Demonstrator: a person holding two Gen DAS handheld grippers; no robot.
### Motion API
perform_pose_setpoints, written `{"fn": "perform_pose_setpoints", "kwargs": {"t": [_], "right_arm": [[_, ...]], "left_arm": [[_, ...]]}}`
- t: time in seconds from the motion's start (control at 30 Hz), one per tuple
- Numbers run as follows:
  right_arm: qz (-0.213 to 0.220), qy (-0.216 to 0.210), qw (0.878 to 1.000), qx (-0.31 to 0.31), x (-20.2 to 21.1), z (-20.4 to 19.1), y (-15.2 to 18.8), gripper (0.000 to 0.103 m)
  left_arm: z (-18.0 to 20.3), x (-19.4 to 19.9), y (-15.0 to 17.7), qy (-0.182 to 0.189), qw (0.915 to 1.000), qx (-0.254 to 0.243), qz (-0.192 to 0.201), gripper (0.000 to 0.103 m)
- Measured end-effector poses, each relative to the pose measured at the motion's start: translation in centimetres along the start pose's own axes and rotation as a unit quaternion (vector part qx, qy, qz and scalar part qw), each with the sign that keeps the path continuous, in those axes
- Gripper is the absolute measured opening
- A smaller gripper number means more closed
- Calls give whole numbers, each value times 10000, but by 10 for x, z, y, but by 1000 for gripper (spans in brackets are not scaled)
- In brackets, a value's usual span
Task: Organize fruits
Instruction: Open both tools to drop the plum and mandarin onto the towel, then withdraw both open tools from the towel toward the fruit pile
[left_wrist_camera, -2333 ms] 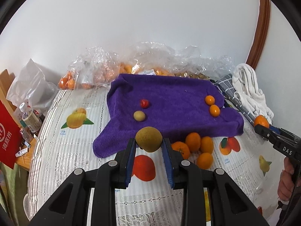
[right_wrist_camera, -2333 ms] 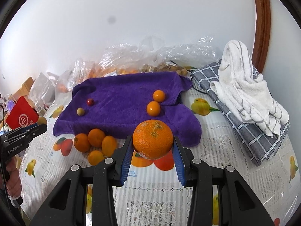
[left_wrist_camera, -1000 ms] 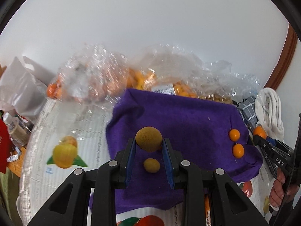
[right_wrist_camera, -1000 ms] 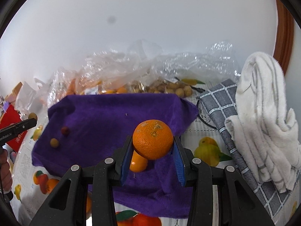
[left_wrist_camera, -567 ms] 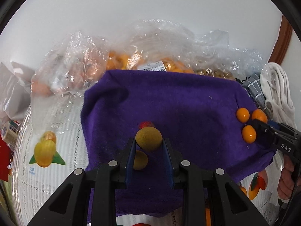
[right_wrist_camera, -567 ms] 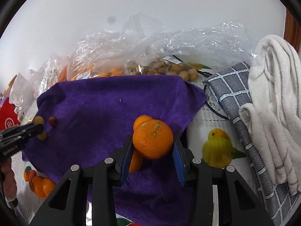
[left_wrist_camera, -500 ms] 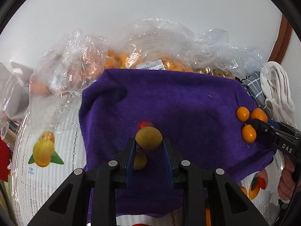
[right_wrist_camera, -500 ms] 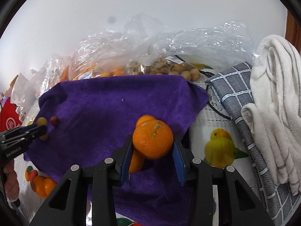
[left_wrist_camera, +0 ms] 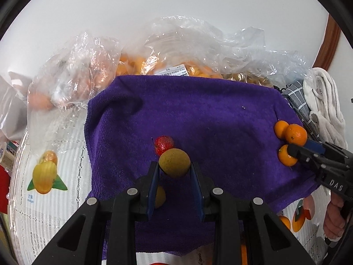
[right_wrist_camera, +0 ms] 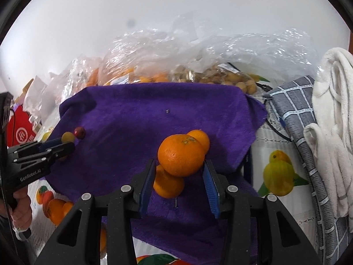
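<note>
Now, left gripper (left_wrist_camera: 174, 167): you have it closed narrowly on a round brown fruit (left_wrist_camera: 174, 163), which sits at the fingertips, above the towel.
Just past it: a red fruit (left_wrist_camera: 163, 146) lies on the towel, right behind the brown fruit in your left view.
Under the left finger: a yellowish fruit (left_wrist_camera: 160, 196) rests on the towel, half hidden by the pad.
Right gripper (right_wrist_camera: 179, 170): you hold a big orange (right_wrist_camera: 181, 155) between the blue pads, over the right part of the towel; whether it touches the cloth you cannot tell.
Close to it: one mandarin (right_wrist_camera: 168, 184) lies just below and left of the big orange, and a second mandarin (right_wrist_camera: 200, 139) peeks out behind it, both on the towel.
Towel (left_wrist_camera: 198, 110): purple, spread flat over the tablecloth (left_wrist_camera: 55, 209), which is white lace with fruit prints.
Front left of the towel: loose tangerines (right_wrist_camera: 57, 207) sit on the tablecloth.
Behind the towel: clear bags (right_wrist_camera: 165, 61) of orange and tan fruit against the wall.
Right side: a grey checked cloth (right_wrist_camera: 293, 114) with a white cloth (right_wrist_camera: 331, 121) heaped on it.
</note>
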State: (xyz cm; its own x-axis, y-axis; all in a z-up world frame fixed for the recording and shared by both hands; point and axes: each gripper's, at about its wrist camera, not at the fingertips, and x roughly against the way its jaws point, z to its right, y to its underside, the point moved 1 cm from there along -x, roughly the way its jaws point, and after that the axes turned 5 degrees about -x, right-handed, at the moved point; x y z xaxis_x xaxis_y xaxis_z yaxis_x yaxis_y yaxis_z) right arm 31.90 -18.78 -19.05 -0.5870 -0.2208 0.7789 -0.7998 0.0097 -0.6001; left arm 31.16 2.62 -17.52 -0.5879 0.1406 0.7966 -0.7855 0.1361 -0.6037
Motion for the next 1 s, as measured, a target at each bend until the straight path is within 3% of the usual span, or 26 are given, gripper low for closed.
{"fn": "perform_pose_setpoints", "kwargs": {"t": [0.23,0.3,0.37,0.43,0.6,1.0], "right_arm": [[-119,10,9999,64,-1,-6,5,48],[-151,67,9998,91,0,-7,7,50],[-152,162,9997,81,4,-7,8,51],[-123,254,9996,62,11,-8,10,52],[186,441,9989,7,45,-14,16,65],[576,856,9946,-144,97,-33,55,65]], "left_arm": [[5,6,2,97,9999,-55,-1,29],[5,13,1,120,9999,-54,47,42],[5,23,2,57,9998,-60,167,47],[5,32,3,51,9997,-52,243,47],[-3,55,13,85,9994,12,347,47],[-20,106,64,-169,9985,86,514,47]]}}
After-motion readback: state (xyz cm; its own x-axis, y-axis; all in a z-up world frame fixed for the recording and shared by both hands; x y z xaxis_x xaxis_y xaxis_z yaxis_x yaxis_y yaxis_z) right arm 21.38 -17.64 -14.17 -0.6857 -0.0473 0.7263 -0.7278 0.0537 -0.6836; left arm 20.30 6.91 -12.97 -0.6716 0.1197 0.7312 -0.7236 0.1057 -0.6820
